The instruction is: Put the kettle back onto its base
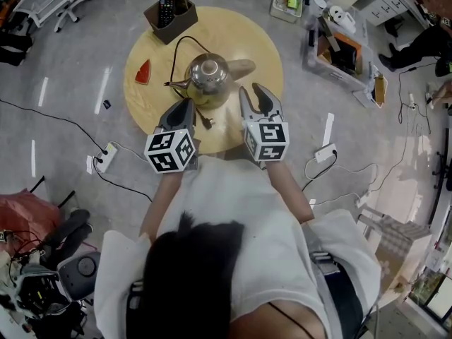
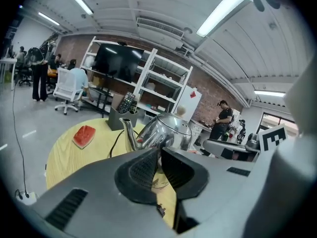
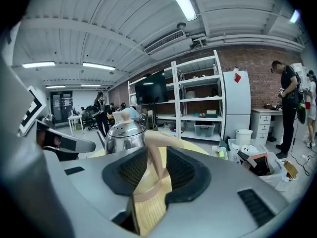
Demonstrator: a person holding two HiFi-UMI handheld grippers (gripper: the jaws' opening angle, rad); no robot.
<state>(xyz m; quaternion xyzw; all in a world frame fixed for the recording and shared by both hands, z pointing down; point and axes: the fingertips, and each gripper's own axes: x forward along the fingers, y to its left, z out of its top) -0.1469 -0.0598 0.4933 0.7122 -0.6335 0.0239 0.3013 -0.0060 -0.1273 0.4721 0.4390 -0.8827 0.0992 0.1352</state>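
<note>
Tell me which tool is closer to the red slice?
Left. The left tool is on the same side of the kettle as the red slice; the right tool is on the other side, near the handle.

One kettle [image 1: 207, 76], one watermelon slice [image 1: 143, 72], one round table [image 1: 248, 39], two remotes [image 1: 164, 8] (both in one holder [image 1: 171, 27])

Kettle [image 1: 207, 76] — mirror-glossy polished metal (its handle [image 1: 240, 67] pale, matt); table [image 1: 247, 37] — smooth, light wood.
</note>
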